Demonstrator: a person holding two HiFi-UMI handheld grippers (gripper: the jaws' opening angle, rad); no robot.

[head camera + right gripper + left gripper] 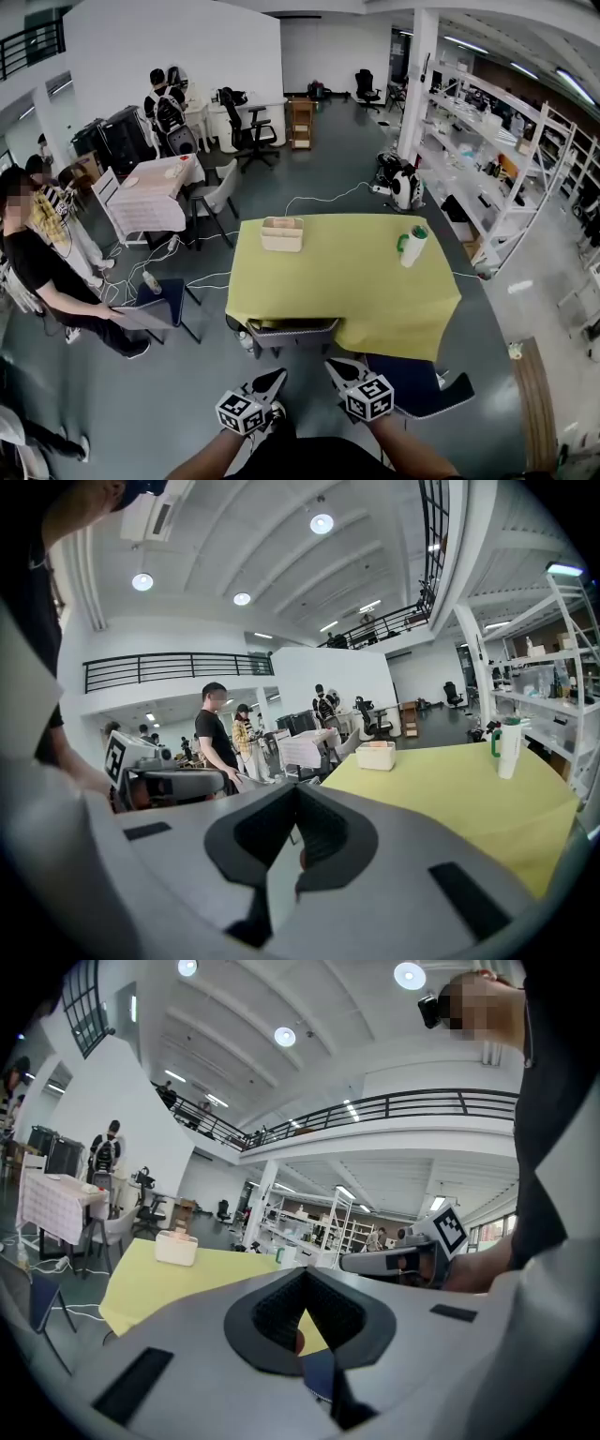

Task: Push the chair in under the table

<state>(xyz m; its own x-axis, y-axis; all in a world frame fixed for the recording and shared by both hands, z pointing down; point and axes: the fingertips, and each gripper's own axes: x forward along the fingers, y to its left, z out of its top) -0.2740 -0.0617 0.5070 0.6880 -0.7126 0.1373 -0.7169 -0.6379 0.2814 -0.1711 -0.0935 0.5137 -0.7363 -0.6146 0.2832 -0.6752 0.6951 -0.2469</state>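
A dark grey chair (290, 332) stands at the near edge of the table (375, 309), which wears a yellow-green cloth; its seat is hidden under the cloth. My left gripper (277, 378) and right gripper (335, 366) sit side by side just short of the chair's back, both pointing at it, both shut with nothing between the jaws. The left gripper view looks over shut jaws (302, 1314) toward the table (159, 1279). In the right gripper view the jaws (298, 834) are likewise shut, with the table (450, 794) beyond.
A white box (282, 233) and a white cup with a green lid (412, 246) stand on the table. A blue chair (417, 386) sits to my right, another blue chair (161, 298) to the left. People stand at left near a small table (155, 192). Shelving (506, 159) lines the right.
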